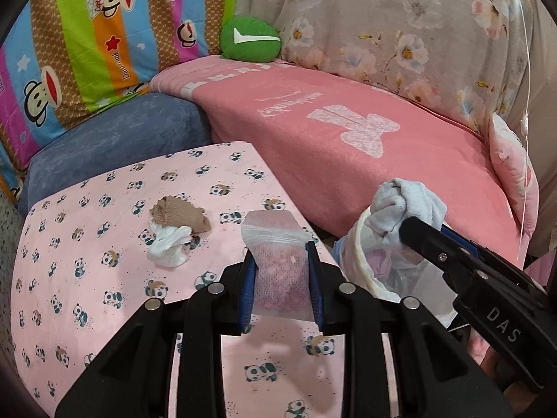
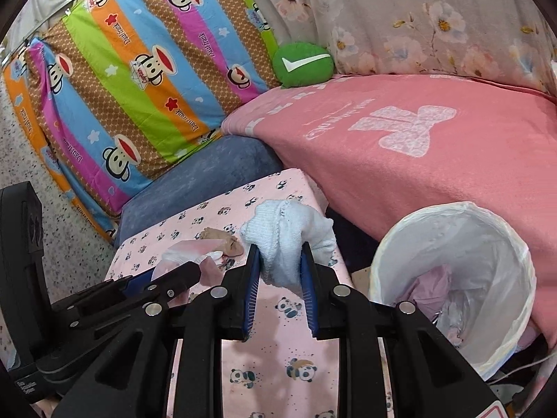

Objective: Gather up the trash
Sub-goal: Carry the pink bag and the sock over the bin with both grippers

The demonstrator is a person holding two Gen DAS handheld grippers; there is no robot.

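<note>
Left gripper [image 1: 280, 261] fingers clamped on zip bag [image 1: 278, 261], above worktop [image 1: 104, 313]. Right gripper [image 2: 280, 261] fingers clamped on pale blue cloth [image 2: 289, 240], beside lined bin [image 2: 452, 278]. Bin partly filled. Left: tan-and-white wad [image 1: 174, 233] on worktop.

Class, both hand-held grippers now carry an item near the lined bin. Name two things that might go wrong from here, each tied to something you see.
1. The right hand-held gripper holds the pale blue cloth over the table, not the bin; released early, it would likely miss.
2. The left hand-held gripper grips the zip bag by its lower part, so it may slip.
</note>
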